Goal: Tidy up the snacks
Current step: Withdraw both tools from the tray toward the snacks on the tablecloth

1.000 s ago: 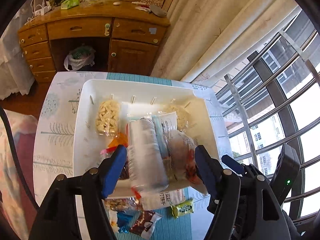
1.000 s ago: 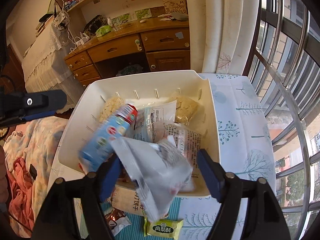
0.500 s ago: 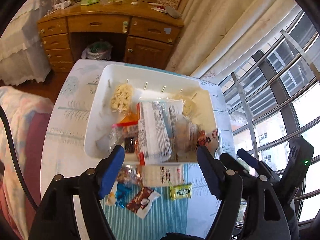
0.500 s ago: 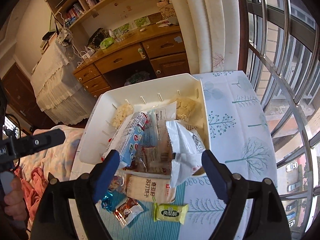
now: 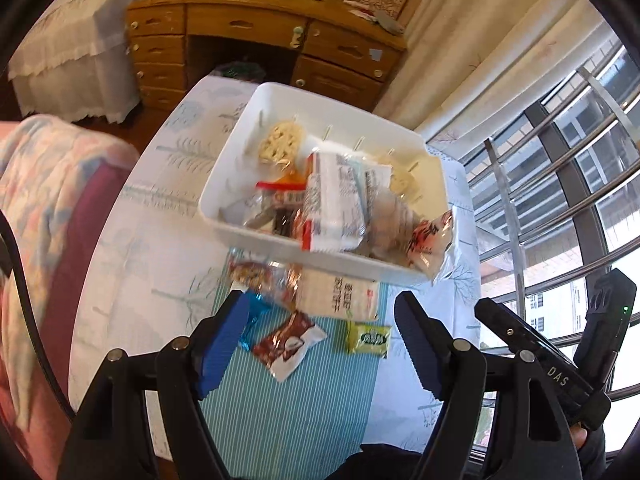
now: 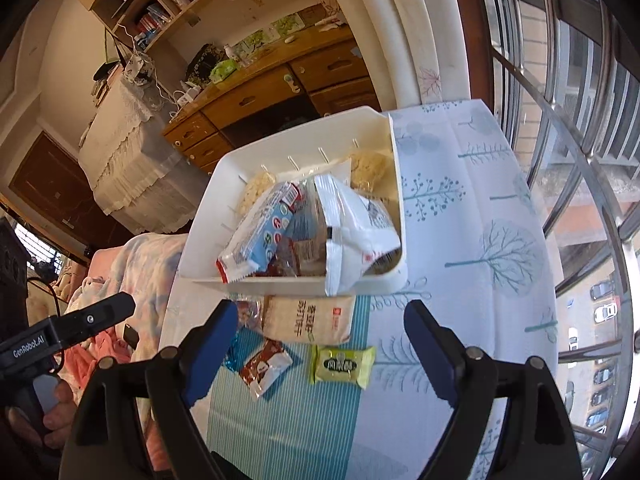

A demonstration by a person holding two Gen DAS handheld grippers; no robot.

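Both jaws stand parted and empty over the loose snacks, with an overfull tray beyond.

Jaws of the left gripper (image 5: 320, 332) and the right gripper (image 6: 316, 340) have just been opening, nothing between them; each hovers above the striped teal cloth (image 6: 288, 420) on the surface. Nearest lie the small brown-and-white wrapped sweet (image 6: 265, 366) and the yellow-green wrapped cake (image 6: 342, 365), apart from each other, then the flat cream biscuit pack (image 6: 308, 319) tucked against the tray's near wall. Beyond, the white plastic tray (image 6: 296, 284) is heaped: the large white crinkled bag (image 6: 352, 232) and the blue-and-white tube pack (image 6: 256, 236) both overhang its near rim. Adding more on that side could tip either out. Thin, slippery wrappers lying flat on cloth may slide away or pinch the cloth instead.
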